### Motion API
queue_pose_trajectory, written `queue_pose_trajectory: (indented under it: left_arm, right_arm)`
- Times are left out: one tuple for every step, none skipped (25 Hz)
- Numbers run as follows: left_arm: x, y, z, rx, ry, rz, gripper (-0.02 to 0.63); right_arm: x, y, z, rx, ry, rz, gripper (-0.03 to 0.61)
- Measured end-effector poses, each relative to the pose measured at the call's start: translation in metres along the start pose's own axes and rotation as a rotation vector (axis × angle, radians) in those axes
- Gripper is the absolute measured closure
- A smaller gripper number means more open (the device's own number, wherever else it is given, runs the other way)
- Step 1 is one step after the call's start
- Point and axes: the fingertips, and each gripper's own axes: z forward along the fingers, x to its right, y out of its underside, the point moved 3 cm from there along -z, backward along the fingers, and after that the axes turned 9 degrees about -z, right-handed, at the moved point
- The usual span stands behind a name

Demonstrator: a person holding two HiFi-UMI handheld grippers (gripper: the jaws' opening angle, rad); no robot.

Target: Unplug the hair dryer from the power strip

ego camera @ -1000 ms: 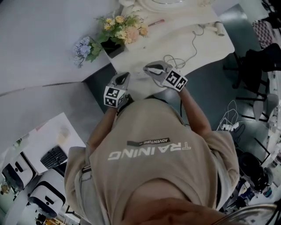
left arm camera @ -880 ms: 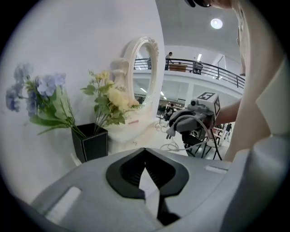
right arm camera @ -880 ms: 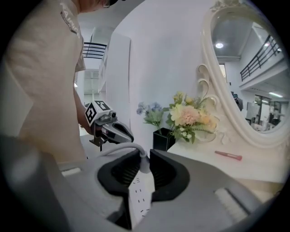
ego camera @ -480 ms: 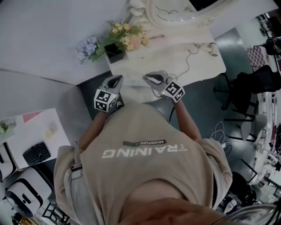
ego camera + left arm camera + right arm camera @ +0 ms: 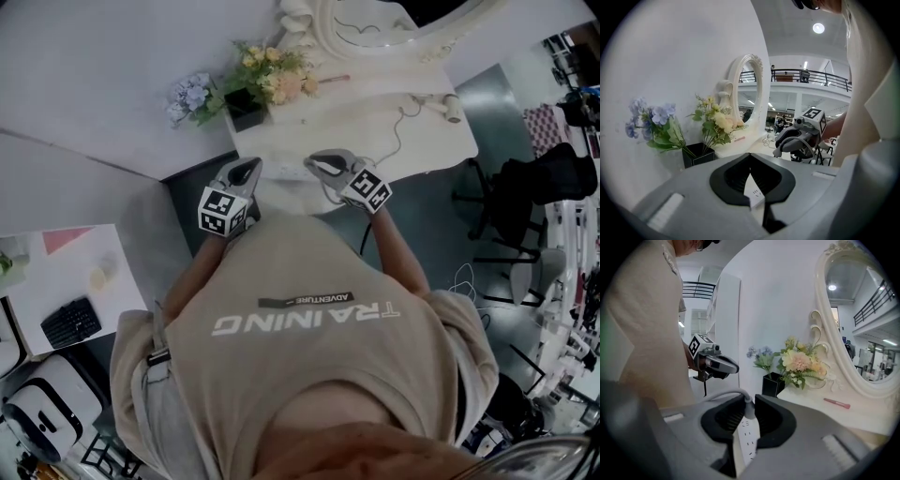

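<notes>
At near edge of white counter (image 5: 375, 98): left claw (image 5: 248, 171) and right claw (image 5: 317, 165) face each other, close together. Power strip (image 5: 744, 437) runs between them. Each claw looks closed onto one end of it, pads tight against its sides. Grey cord (image 5: 726, 397) leaves the strip at the right claw; strip's own lead or the dryer's, cannot tell.

Hair dryer (image 5: 452, 110) lies well apart at far right of counter, its cable (image 5: 401, 127) trailing back toward the claws.

Step, as judged: strip secured, plug not seen pulled. Next move calls for one claw to release and take the plug while the other steadies the strip; pull straight.

Surroundings: ornate mirror (image 5: 862, 319), flowers (image 5: 272, 75), pink brush (image 5: 836, 403). Open hall, railed balcony, grey floor.
</notes>
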Motion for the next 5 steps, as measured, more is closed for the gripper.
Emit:
queue_pose_trajectory:
  left_arm:
    - [-0.0003, -0.0013, -0.0002, 0.000, 0.002, 0.005, 0.607]
    - [-0.0002, -0.0024, -0.0006, -0.001, 0.003, 0.010, 0.607]
    - [0.0004, -0.0033, -0.0010, -0.002, 0.005, 0.012, 0.607]
    - [0.0012, -0.0040, -0.0014, -0.002, 0.007, 0.014, 0.607]
    - [0.0022, -0.0047, -0.0018, -0.002, 0.010, 0.016, 0.607]
  right_arm:
    - [0.0000, -0.0005, 0.0002, 0.001, 0.002, 0.001, 0.508]
    - [-0.0003, -0.0010, 0.0003, 0.001, 0.003, 0.002, 0.508]
    - [-0.0008, -0.0013, 0.0004, 0.001, 0.004, 0.002, 0.508]
    - [-0.0014, -0.0016, 0.0004, 0.001, 0.004, 0.002, 0.508]
    - [-0.0020, -0.0020, 0.0004, 0.001, 0.004, 0.002, 0.508]
